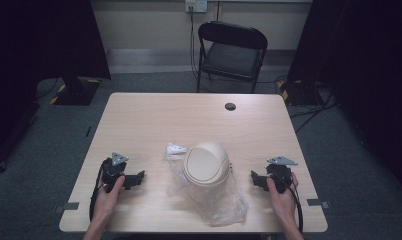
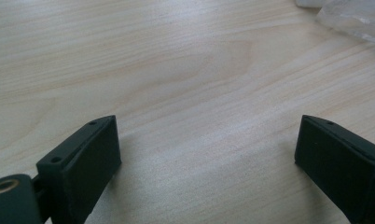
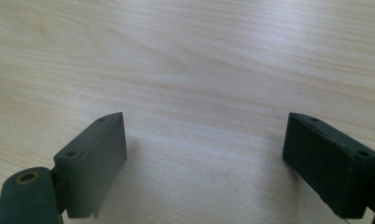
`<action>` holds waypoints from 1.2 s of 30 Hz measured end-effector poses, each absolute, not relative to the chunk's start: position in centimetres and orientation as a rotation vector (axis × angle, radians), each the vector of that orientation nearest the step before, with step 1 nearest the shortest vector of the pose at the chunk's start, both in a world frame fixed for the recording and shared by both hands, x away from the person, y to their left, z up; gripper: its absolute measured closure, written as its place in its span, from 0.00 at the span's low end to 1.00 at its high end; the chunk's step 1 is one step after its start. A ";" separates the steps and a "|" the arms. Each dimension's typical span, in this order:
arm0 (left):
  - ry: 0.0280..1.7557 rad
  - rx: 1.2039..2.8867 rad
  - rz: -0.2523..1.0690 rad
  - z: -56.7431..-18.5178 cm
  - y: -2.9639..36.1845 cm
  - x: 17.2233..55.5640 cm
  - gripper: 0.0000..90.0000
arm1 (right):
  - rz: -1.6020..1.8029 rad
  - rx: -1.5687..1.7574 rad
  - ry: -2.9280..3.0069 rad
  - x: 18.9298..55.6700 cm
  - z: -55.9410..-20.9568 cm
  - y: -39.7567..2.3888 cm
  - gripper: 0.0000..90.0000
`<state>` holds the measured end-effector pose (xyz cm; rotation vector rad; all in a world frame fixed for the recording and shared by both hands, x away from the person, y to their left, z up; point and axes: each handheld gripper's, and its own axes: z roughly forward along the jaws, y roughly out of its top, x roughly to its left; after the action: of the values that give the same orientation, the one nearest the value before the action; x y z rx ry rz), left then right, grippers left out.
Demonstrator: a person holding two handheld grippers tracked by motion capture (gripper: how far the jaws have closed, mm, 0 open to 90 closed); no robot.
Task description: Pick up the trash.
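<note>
At the bottom of the high view, two hands rest on the light wooden table (image 1: 139, 120), each holding a black gripper. The left gripper (image 1: 137, 179) sits at lower left, the right gripper (image 1: 255, 180) at lower right, both pointing inward. In each gripper view the jaws stand wide apart over bare wood, pinching nothing.

Between them, at lower centre, a beige domed lid (image 1: 206, 163) lies on a crumpled clear plastic bag (image 1: 224, 200), with a small white packet (image 1: 176, 149) just beside its upper left.

Farther up, a dark round grommet (image 1: 230, 106) sits near the table's far edge, and a black folding chair (image 1: 231, 52) stands behind it.
</note>
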<state>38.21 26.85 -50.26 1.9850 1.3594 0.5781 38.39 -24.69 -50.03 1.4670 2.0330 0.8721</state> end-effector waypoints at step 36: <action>1.006 1.893 0.372 -43.7 22.2 34.8 0.26 | 0.872 1.466 2.033 38.4 -50.0 -24.7 0.14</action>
<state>34.76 22.25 -43.69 1.8932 1.0059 0.3720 38.39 -24.69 -50.03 1.4662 2.0330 0.8720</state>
